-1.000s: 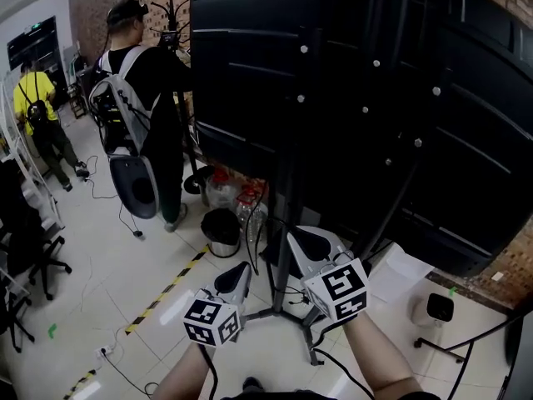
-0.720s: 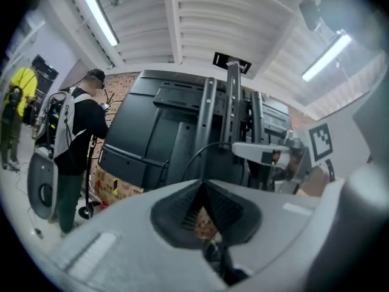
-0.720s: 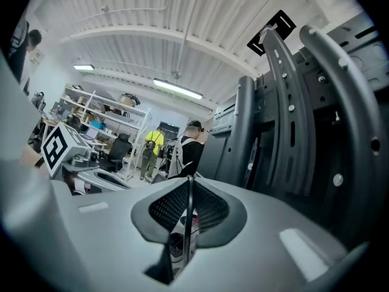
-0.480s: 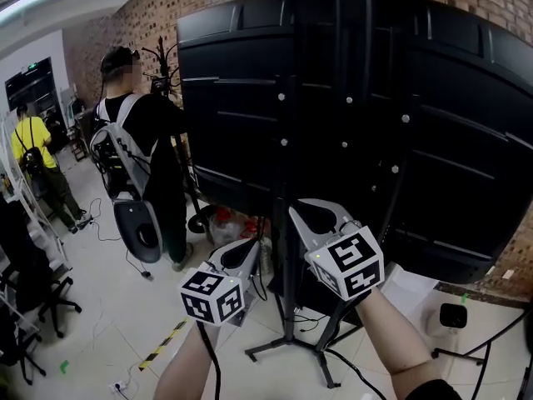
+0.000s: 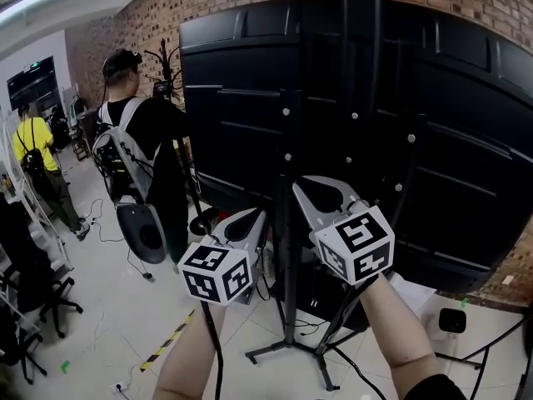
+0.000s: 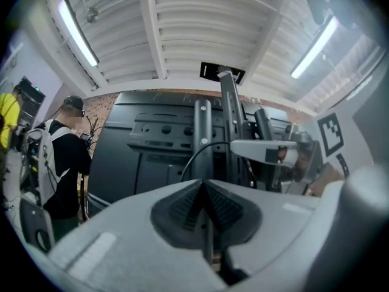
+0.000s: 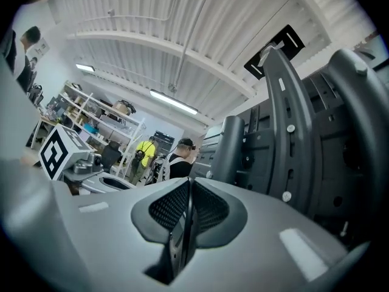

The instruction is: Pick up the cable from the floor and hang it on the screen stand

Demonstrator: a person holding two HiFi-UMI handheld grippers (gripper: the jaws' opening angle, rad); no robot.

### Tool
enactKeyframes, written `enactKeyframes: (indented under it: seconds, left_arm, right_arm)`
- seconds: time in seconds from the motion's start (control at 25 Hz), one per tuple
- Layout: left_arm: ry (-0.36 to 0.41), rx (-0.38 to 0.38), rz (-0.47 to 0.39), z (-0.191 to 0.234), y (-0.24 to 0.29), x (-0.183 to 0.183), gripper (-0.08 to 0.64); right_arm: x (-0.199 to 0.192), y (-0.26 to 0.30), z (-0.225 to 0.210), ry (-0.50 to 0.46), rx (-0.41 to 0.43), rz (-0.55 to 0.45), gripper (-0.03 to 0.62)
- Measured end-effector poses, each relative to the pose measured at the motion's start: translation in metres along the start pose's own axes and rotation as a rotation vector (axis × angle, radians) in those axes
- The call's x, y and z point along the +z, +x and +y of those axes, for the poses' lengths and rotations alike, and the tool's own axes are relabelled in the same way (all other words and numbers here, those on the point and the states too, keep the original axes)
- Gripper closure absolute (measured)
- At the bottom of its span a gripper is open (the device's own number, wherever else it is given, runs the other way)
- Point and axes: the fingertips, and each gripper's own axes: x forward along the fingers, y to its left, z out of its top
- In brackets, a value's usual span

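Observation:
The big black screen point(image 5: 250, 123) shows its back, carried on a dark stand post point(image 5: 287, 290) with spread floor legs point(image 5: 275, 347). Both grippers are raised in front of that post. My left gripper point(image 5: 250, 219) is shut on a thin black cable point(image 5: 215, 348), which hangs down past my forearm. In the left gripper view the cable point(image 6: 196, 151) arcs from the jaws point(image 6: 203, 187) toward the right gripper point(image 6: 267, 151). My right gripper point(image 5: 312, 188) points up at the post point(image 7: 234, 148). Its jaws point(image 7: 188, 184) are shut on a thin dark strand that looks like the cable.
A person in black with a backpack point(image 5: 137, 140) stands left of the screen, and another in yellow point(image 5: 33, 157) further back. An office chair point(image 5: 25, 282) is at the left edge. Yellow-black tape point(image 5: 171, 344) crosses the floor. A small white device point(image 5: 454, 319) sits at the right.
Both grippers have risen from near the stand's legs to the height of the screen's lower edge. The head view has tilted up, showing more of the screen's back.

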Motion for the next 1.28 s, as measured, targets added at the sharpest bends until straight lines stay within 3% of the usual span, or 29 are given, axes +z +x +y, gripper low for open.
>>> enactKeyframes:
  seconds: [0.4,0.8,1.0,1.28]
  left_arm:
    - [0.061,0.021,-0.029,0.004,0.018,0.058,0.555]
    - [0.123,0.041,-0.046,0.006,0.046,0.104,0.555]
    - [0.204,0.044,-0.025,-0.001,0.055,0.11,0.555]
    - [0.188,0.029,-0.024,-0.008,0.053,0.105,0.555]
  right_arm:
    - [0.072,0.014,-0.038,-0.002,0.003,-0.072,0.561]
    - [0.133,0.038,-0.077,0.004,-0.062,-0.099,0.561]
    - [0.136,0.046,-0.096,-0.031,-0.144,-0.043,0.561]
    - [0.131,0.052,-0.117,-0.077,-0.26,0.061,0.561]
